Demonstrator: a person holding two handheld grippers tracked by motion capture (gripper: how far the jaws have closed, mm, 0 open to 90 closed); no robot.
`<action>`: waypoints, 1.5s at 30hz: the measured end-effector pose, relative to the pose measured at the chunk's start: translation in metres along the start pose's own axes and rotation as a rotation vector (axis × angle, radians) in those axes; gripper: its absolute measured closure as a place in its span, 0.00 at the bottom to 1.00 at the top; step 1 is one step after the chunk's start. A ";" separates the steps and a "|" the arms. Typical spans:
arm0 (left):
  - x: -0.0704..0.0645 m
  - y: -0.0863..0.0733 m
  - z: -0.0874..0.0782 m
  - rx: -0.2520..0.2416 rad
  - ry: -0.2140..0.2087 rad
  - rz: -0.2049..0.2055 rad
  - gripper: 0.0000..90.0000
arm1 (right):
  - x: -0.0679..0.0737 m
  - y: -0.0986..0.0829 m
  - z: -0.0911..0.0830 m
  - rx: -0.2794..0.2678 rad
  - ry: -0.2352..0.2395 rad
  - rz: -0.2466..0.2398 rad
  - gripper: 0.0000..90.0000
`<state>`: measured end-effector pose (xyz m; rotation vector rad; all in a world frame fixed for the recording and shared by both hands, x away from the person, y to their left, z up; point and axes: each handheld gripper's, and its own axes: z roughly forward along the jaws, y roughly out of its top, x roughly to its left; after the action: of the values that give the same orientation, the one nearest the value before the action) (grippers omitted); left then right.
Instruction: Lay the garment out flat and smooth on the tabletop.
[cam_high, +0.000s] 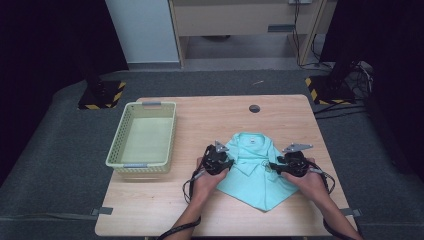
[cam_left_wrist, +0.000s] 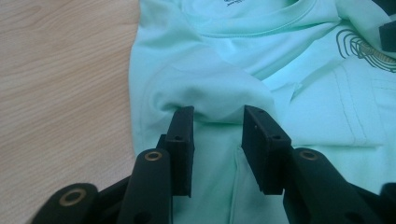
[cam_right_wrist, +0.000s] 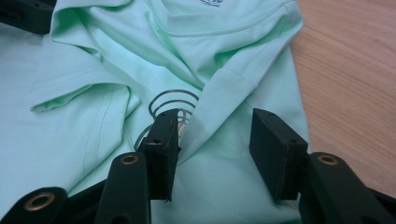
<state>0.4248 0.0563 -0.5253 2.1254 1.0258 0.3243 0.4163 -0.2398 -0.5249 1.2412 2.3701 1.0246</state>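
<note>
Centrally on the front half of the worktop (cam_high: 165, 210): mint-green shirt (cam_high: 252, 175), partly folded, collar pointing away from the person, lower hem corner toward the front edge. Printed ring motif (cam_right_wrist: 173, 100) on the chest, beside a folded-in sleeve. Left claw (cam_left_wrist: 217, 140) over the shirt's left shoulder area, jaws apart, a raised fold of fabric just beyond the tips, nothing clamped. Right claw (cam_right_wrist: 212, 144) over the shirt's right side, jaws apart, one jaw touching the fabric crease beside the ring motif, nothing clamped. Both claws held low against the cloth, one at each side, well apart. Pale-yellow perforated basket (cam_high: 120, 135) near the worktop's left edge, apart from the shirt. Round grommet (cam_high: 254, 108) near the far edge.
</note>
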 end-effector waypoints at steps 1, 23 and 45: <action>-0.001 -0.002 -0.001 -0.001 -0.002 -0.006 0.71 | 0.002 -0.001 -0.001 0.000 0.001 -0.003 0.58; -0.024 0.001 -0.032 -0.042 -0.004 0.018 0.67 | 0.030 -0.007 -0.045 -0.017 0.031 -0.041 0.82; -0.038 0.004 -0.008 0.015 0.070 0.022 0.67 | 0.059 -0.019 -0.029 0.084 -0.013 -0.065 0.62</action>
<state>0.3983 0.0298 -0.5141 2.1532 1.0481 0.4054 0.3543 -0.2132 -0.5127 1.1872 2.4494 0.9026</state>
